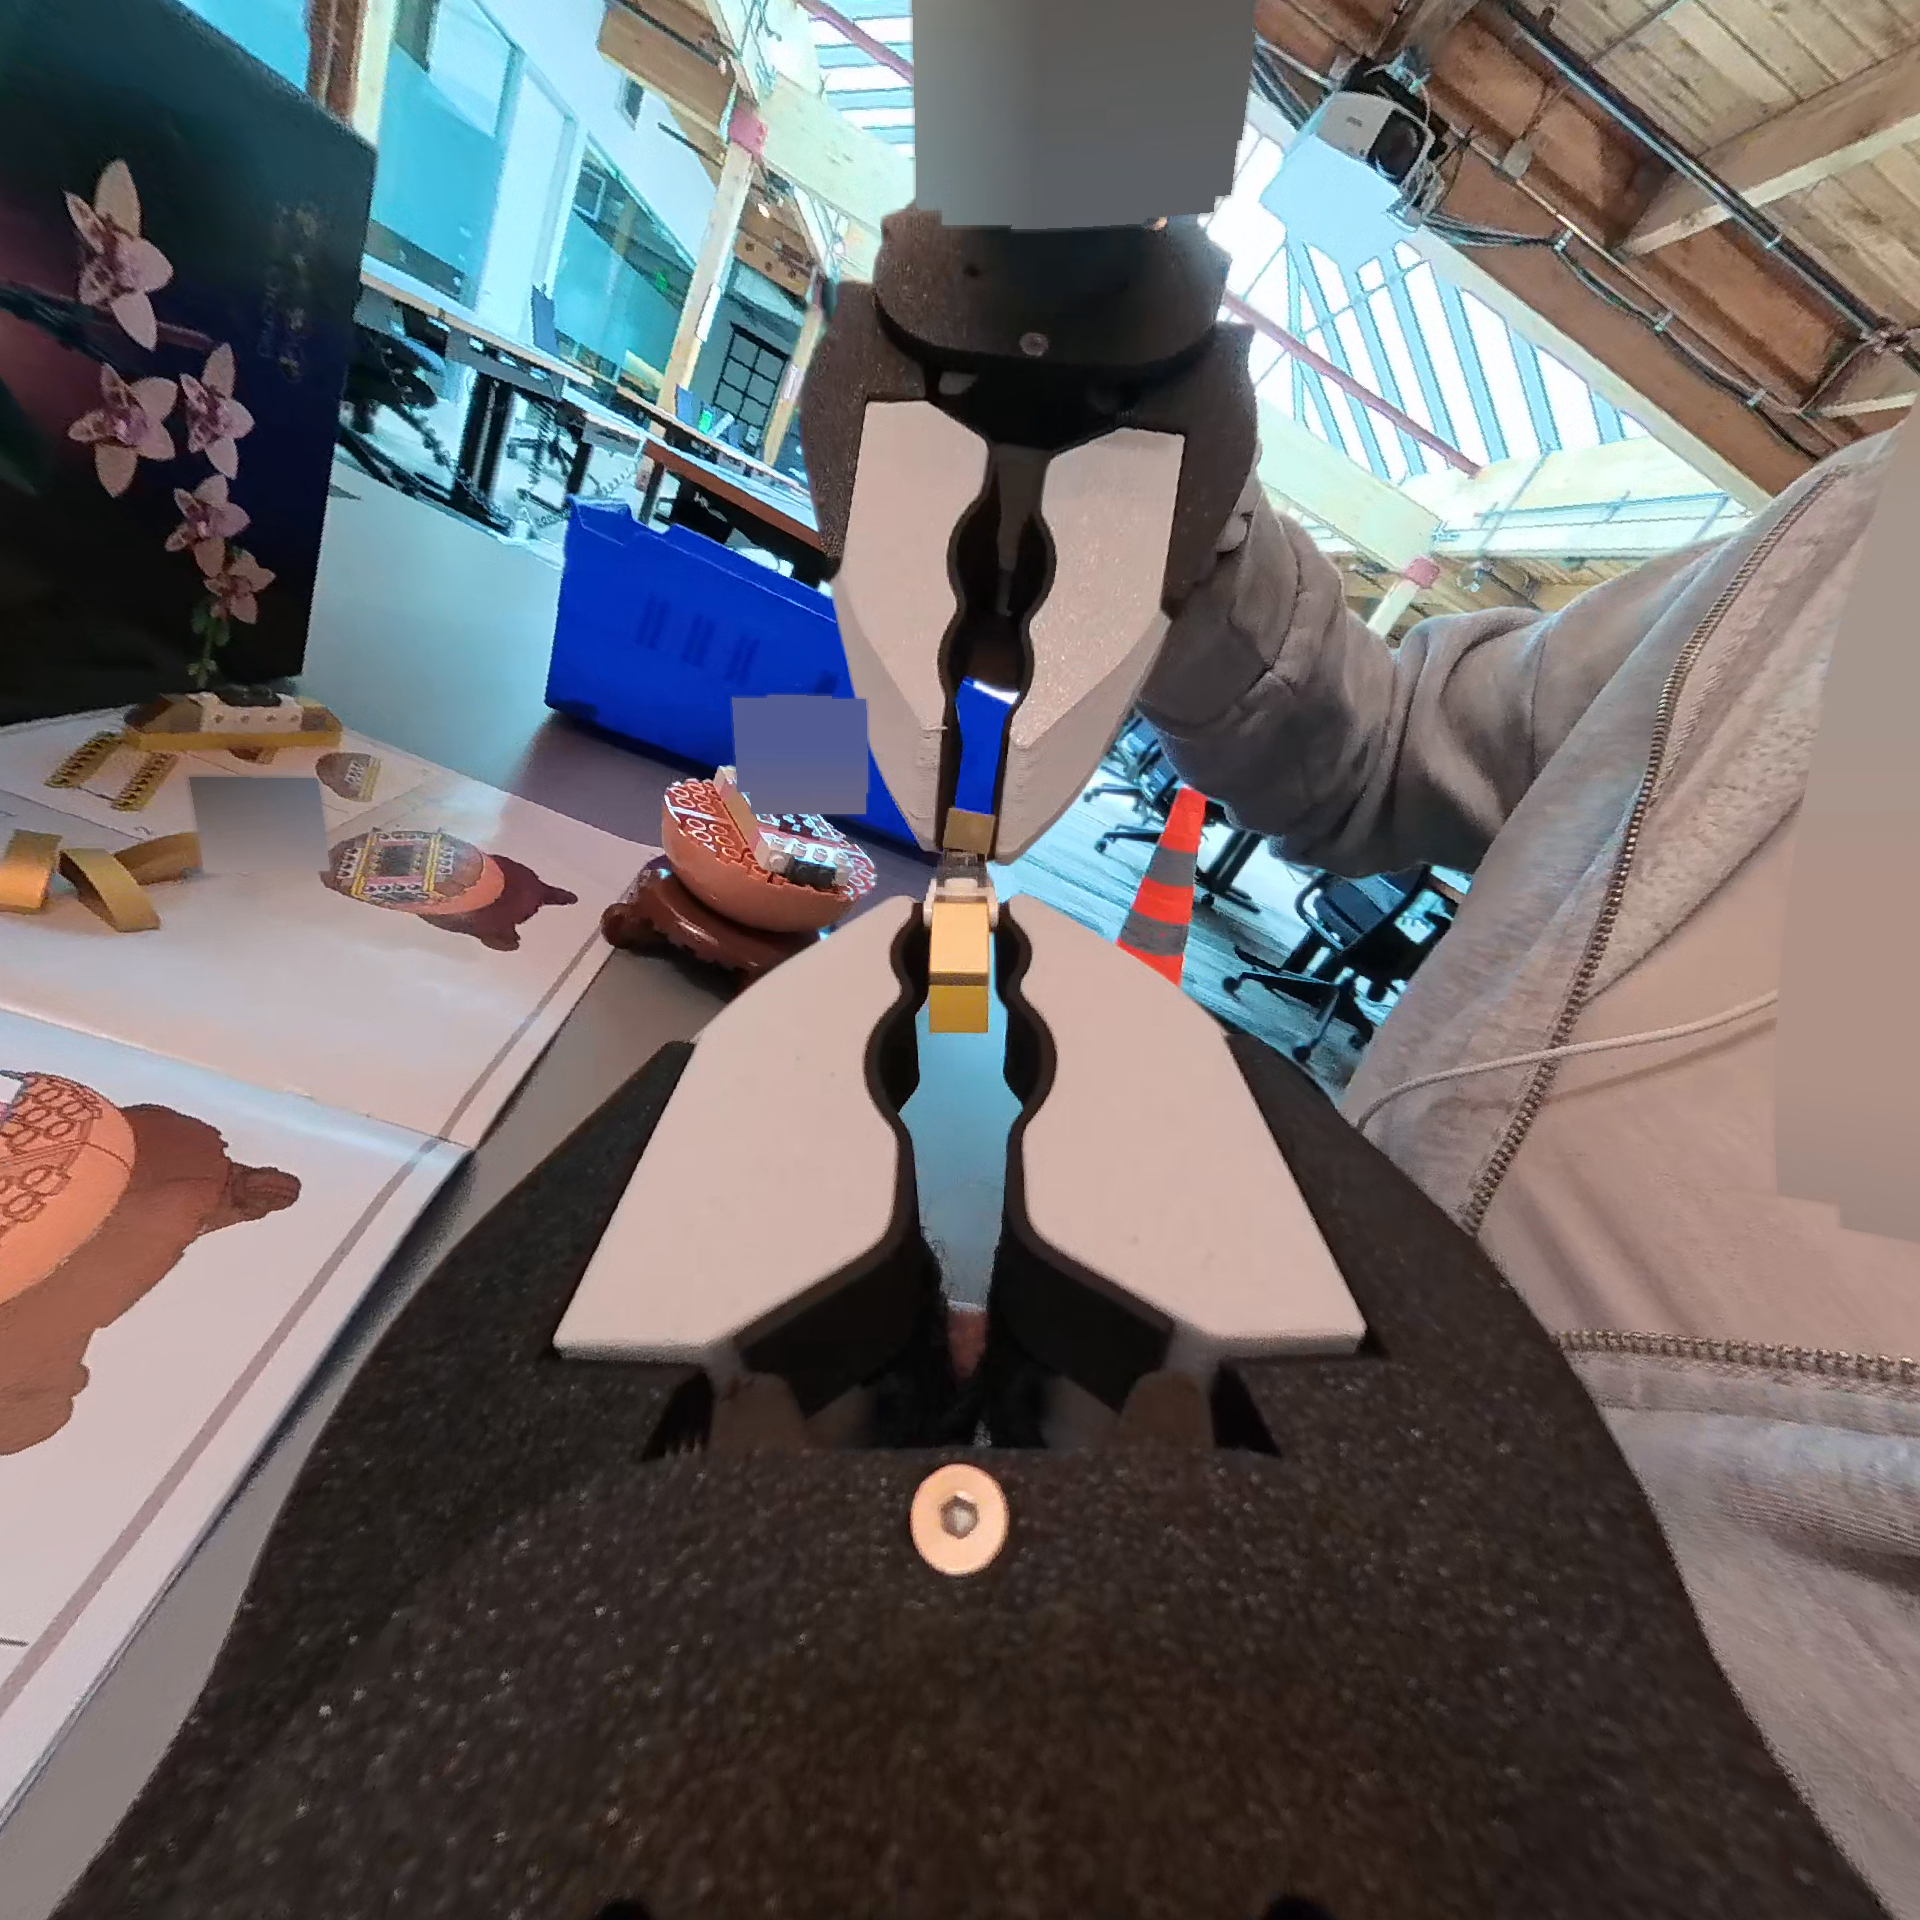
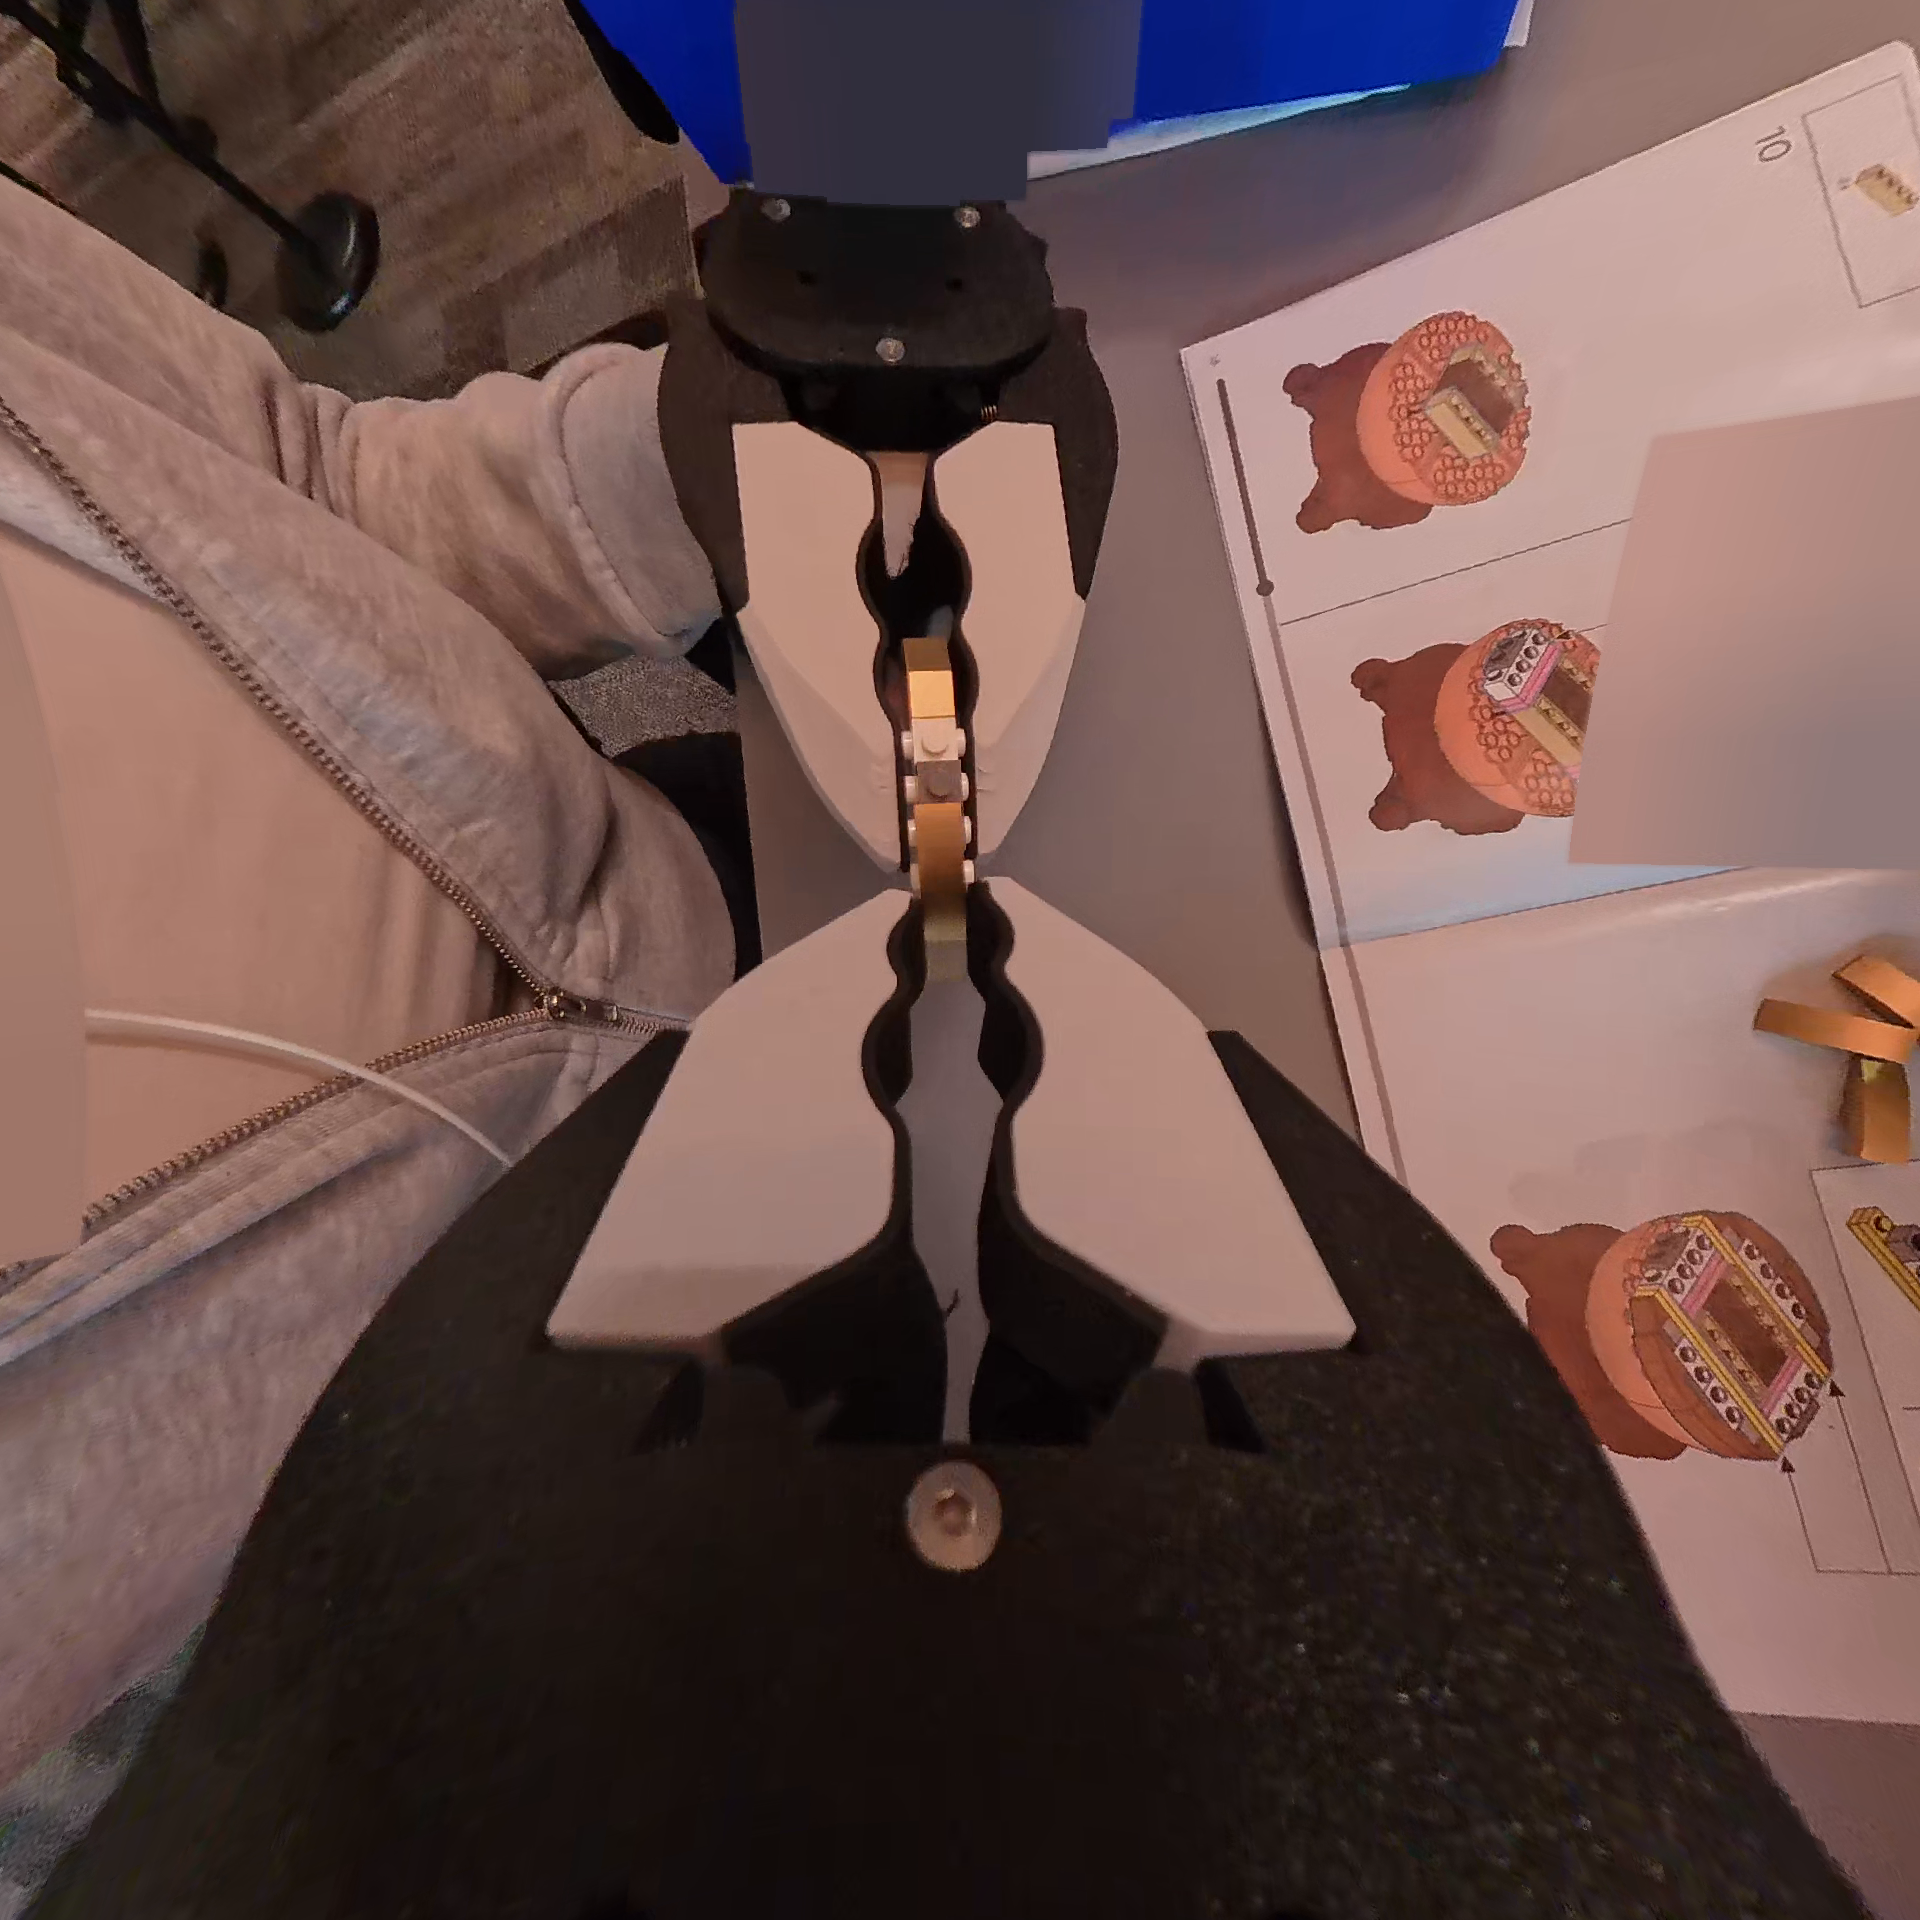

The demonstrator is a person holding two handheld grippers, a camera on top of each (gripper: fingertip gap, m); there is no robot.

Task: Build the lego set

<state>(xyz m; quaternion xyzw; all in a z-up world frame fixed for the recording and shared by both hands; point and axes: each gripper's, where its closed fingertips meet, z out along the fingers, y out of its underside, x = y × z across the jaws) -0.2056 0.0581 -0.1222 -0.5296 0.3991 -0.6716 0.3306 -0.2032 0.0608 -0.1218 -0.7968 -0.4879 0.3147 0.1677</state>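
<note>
Fingertips of both grippers meet nose to nose above the grey table (image 2: 1195, 831). Left gripper (image 1: 958, 914) is clamped on a small white-and-gold brick assembly (image 1: 958, 940); right gripper (image 2: 940, 920) pinches a curved gold piece (image 2: 940, 883) whose far end lies on the assembly's studs. Step in hand, by judgement: pressing this arch onto the sub-assembly in mid-air. Next move calls for squeezing the 2 parts straight together without twisting. Round pot model (image 1: 764, 862) waits beside the open instruction booklet (image 1: 312, 966).
</note>
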